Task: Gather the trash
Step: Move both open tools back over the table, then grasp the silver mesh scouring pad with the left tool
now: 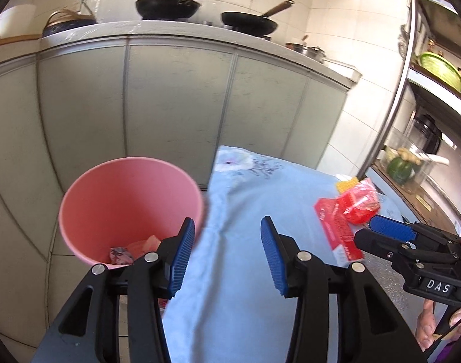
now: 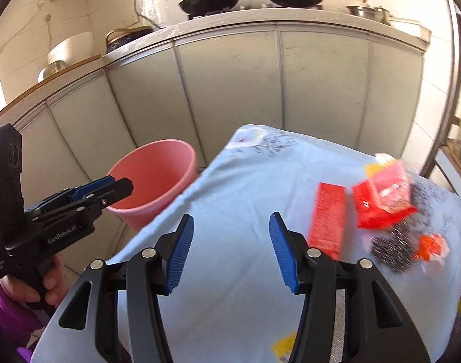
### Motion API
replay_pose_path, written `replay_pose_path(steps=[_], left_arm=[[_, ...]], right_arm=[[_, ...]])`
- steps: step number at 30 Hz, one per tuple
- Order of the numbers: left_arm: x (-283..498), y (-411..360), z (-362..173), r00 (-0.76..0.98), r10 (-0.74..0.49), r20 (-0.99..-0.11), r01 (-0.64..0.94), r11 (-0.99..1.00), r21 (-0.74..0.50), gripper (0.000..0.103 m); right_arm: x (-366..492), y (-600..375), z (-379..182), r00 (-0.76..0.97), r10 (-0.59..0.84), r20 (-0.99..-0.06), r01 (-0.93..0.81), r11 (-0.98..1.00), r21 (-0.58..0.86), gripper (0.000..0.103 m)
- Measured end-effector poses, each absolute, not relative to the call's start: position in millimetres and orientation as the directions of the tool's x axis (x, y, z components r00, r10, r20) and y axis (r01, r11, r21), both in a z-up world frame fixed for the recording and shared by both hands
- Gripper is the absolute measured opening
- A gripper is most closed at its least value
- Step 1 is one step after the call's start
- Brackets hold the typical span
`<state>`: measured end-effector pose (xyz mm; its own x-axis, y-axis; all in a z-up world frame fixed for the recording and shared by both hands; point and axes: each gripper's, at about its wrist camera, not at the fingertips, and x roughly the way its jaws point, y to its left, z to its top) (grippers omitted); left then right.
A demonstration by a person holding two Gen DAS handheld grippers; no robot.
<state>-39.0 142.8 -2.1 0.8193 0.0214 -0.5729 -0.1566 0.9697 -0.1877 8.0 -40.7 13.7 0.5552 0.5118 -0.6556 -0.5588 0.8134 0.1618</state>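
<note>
Left wrist view: left claw with ribbed blue pads stands well open, nothing between them. Round pink plastic bucket sits on the floor just beside the table's near-left corner; its lower wall is hidden behind the claw's left finger. Inside the bucket, crumpled scraps, one pinkish, one foil-like, hard to make out.

Table is draped in a pale blue cloth with a floral print, creased along its bucket-side edge.

Trash lies on the side of the table away from the bucket: flat red rectangular carton, glossy red-and-clear plastic wrappers just beside it, motion-blurred. Further from the bucket, a dark steel-wool-like scrubber and a small orange-and-white wrapper; scrubber material is a guess at best. Yellow scrap at the table's near edge, cut off by the claw body.

Right claw is also apart with nothing gripped, over bare cloth between bucket and carton. In the left wrist view its tip partly covers the carton's lower end.
</note>
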Motion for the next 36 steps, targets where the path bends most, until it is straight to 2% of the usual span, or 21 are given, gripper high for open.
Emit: replay_pose_path(steps=[9,18,25,36], left_arm=[[-36,81,-3,0.810,-0.131,-0.572,0.016,0.979,-0.202,0.045],[-28,29,-14,0.717,-0.314,-0.622,0.205,0.948,-0.242,0.045],[-21,-12,-25,0.647,-0.371,-0.666,0.311,0.926,-0.214,0.045],[12,-52,-55,0.530,-0.398,-0.749,0.351,0.907,-0.234,0.045]], right_arm=[[-2,-119,5,0.615,0.419,-0.668,-0.416,0.892,0.177,0.053],[-8,-182,-7,0.656,0.330,-0.679,-0.277,0.942,0.190,0.053],[-19,-200,-15,0.657,0.302,-0.691,-0.245,0.952,0.182,0.053],[-26,-226,-26,0.660,0.270,-0.701,-0.187,0.963,0.195,0.053]])
